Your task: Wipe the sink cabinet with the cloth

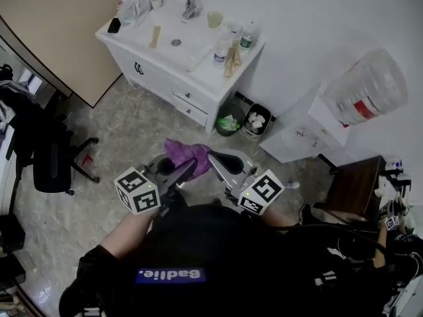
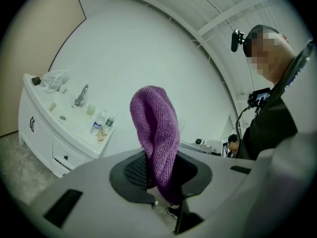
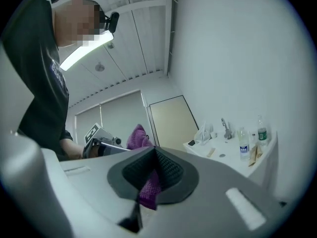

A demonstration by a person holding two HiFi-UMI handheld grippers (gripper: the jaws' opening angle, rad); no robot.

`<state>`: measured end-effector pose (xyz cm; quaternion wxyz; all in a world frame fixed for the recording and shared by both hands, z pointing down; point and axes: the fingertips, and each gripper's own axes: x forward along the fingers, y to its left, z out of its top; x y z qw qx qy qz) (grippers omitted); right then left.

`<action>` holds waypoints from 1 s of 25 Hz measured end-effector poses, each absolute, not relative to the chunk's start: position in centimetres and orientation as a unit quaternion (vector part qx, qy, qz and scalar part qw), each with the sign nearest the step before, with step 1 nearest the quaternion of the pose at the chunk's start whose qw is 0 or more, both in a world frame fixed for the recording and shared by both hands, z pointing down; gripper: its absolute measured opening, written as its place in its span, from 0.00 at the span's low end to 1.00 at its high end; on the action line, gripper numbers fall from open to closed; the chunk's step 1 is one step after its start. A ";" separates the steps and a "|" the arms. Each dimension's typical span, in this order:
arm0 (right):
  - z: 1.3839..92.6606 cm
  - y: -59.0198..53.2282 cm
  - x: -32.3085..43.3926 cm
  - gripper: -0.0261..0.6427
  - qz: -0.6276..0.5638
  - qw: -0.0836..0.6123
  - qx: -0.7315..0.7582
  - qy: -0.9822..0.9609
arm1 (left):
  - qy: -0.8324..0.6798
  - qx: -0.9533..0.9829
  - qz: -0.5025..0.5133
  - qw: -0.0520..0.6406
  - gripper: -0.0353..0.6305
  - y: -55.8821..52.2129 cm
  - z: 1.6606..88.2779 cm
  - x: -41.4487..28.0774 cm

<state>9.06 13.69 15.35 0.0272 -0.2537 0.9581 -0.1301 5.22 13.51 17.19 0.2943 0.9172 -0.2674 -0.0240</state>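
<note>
Well back from the white sink cabinet [image 1: 160, 78], my left claw [image 2: 158, 176] and right claw [image 3: 152, 168] are both clamped on the purple cloth [image 1: 187, 153] — wiping not yet begun. Next, I judge, calls for stepping closer — cloth onto cabinet.

The fuzzy purple cloth [image 1: 186, 152] is sitting bunched, pinched by the left tongs [image 1: 178, 172] and right tongs [image 1: 213, 157], well apart from the white sink cabinet [image 1: 153, 71], which is standing against the wall.
</note>
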 end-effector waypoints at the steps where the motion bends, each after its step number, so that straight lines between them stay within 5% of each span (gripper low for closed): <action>1: 14.9 14.9 9.6 0.04 -0.132 0.030 -0.254 0.958 | -0.264 0.921 -0.015 0.287 0.18 14.9 16.6 6.0; 25: 10.2 22.5 3.7 0.04 -0.086 0.027 -0.312 0.946 | -0.263 0.947 -0.019 0.183 0.18 22.5 11.9 0.5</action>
